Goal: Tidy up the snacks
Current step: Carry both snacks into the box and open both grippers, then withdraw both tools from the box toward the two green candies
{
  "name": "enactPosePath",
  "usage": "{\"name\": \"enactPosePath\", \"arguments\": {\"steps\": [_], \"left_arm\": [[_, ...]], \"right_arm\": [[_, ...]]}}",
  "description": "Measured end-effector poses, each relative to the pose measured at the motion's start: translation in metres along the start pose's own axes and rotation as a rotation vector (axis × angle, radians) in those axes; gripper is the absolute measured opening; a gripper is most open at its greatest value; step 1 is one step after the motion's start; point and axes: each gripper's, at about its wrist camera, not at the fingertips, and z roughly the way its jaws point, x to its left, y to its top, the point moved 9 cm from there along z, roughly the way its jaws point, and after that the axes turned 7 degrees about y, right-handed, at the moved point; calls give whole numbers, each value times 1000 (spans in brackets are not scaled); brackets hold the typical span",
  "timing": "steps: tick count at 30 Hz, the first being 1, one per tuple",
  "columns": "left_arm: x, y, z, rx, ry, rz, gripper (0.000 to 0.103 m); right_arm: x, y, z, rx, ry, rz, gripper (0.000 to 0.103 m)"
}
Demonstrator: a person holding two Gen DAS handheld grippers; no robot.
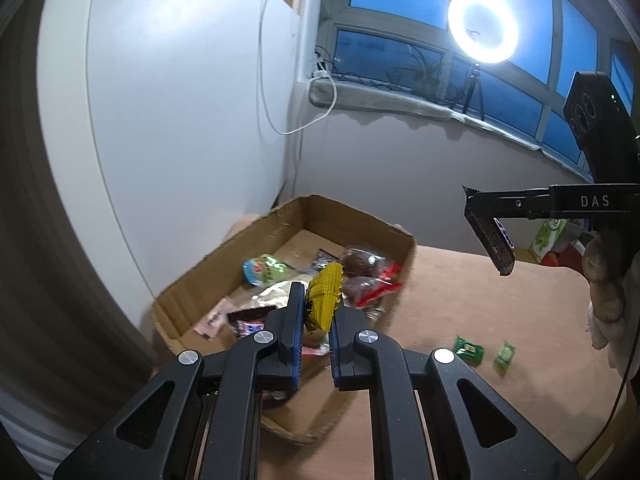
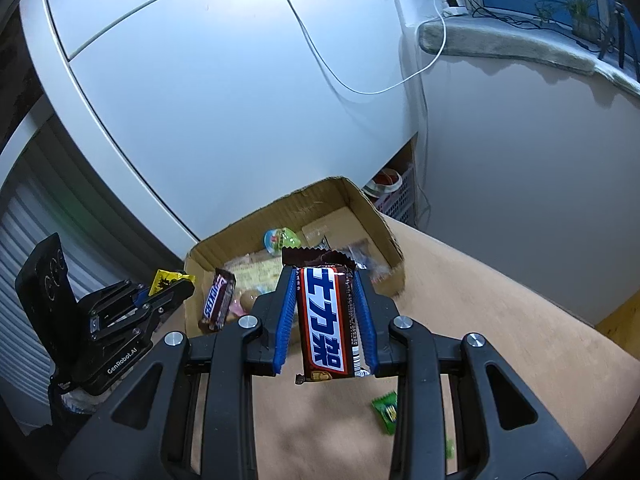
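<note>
My left gripper is shut on a yellow snack packet and holds it above the near part of a cardboard box. The box holds several wrapped snacks, among them a green and blue one and a Snickers bar. My right gripper is shut on a brown Snickers-style bar and holds it in the air to the right of the box; it also shows in the left wrist view. The left gripper appears at the left of the right wrist view.
Two green wrapped candies lie on the brown table right of the box; one shows in the right wrist view. White wall and a cable stand behind the box. A ring light stands on the windowsill.
</note>
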Motion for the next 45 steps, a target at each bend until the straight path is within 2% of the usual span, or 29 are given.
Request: {"name": "enactPosePath", "arguments": {"steps": [15,29,31,32,33,34,35,36,41,44,45], "left_arm": [[37,2,31,37,69,-18,9],[39,1,49,62,89,-26,10],[38,2,48,60,94,-25,11],[38,2,48,59,95,-24,15],[38,3,48,57,98,-24,18],[38,3,47,57,103,-24,29],[38,4,46,53,107,-24,40],[38,4,46,51,107,-24,42],[34,5,41,44,112,-18,43],[31,6,37,37,111,-12,43],[29,6,36,35,109,-11,43]], "right_arm": [[17,32,70,42,25,-33,30],[16,29,103,82,32,-35,30],[16,29,103,82,33,-36,36],[16,29,103,78,33,-39,40],[16,30,101,70,29,-42,48],[16,31,99,64,26,-43,55],[16,32,96,52,23,-43,66],[17,33,94,43,24,-44,71],[16,34,82,22,20,-44,72],[13,34,73,7,9,-40,82],[12,34,69,-2,4,-40,82]]}}
